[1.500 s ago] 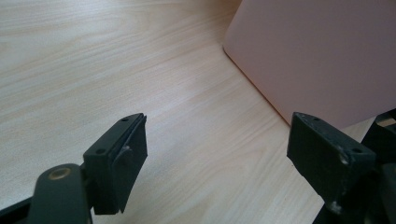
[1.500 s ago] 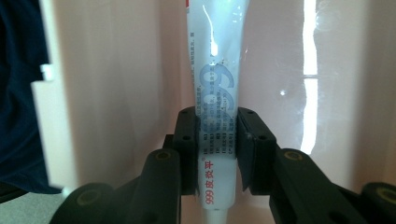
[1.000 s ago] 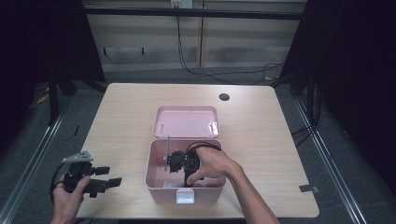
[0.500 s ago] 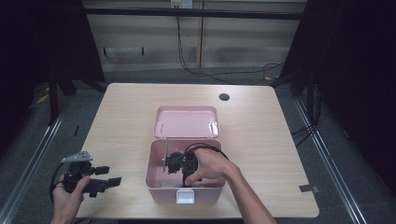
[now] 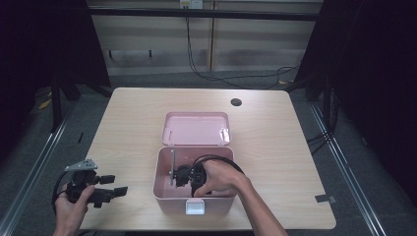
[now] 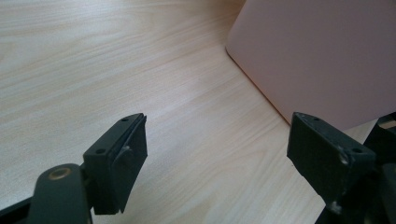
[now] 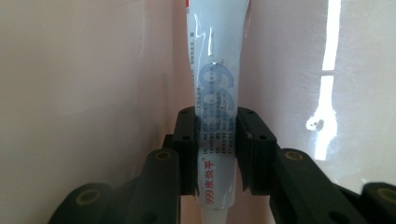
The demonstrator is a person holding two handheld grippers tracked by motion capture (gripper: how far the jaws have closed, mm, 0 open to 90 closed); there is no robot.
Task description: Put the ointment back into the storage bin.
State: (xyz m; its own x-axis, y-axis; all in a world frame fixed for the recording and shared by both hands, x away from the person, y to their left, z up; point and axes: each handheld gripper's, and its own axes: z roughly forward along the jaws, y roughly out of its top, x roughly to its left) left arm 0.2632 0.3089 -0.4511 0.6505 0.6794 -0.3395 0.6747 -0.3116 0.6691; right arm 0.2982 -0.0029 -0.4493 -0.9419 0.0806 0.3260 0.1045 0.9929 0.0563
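One tube (image 7: pixel 215 116) clamped, down inside box (image 5: pixel 164 189).
Right gripper (image 7: pixel 215 154) pinches tube mid-body; left gripper (image 6: pixel 229 161) idle, jaws apart. Next, probably: let go, withdraw upward.

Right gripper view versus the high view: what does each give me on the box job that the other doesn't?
Right gripper view alone: the right tongs shut on a white tube with blue print, pointing along the pink wall of the box.

High view alone: the whole table, the box's open lid lying flat behind it, and the left tongs open, off to the box's left.

Both: the right tongs down inside the pink box.
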